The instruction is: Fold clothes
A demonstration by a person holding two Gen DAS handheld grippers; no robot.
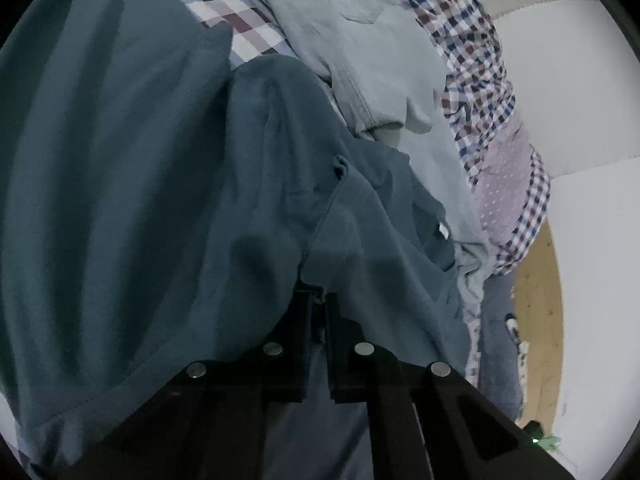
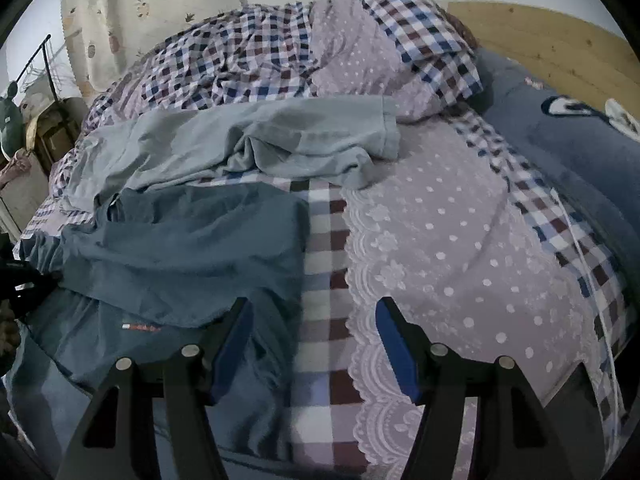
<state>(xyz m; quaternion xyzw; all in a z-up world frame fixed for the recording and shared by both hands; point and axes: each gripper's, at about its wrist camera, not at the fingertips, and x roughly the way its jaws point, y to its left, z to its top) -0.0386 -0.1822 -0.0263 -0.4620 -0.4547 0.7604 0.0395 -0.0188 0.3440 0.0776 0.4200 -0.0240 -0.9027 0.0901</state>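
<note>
L gripper (image 1: 318, 300) fingers pinched tight on teal shirt (image 1: 160, 200) seam; shirt lies on bed's checked quilt (image 2: 440, 220) beside pale-blue garment (image 2: 240, 136); R gripper (image 2: 314, 308) fingers wide apart, holding nothing.

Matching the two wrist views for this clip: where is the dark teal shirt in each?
Left wrist: dark teal shirt fills the left and centre, pinched in the left hand-held gripper.
Right wrist: it lies at lower left.
Shared landmark: the pale grey-green garment bordering it.
</note>
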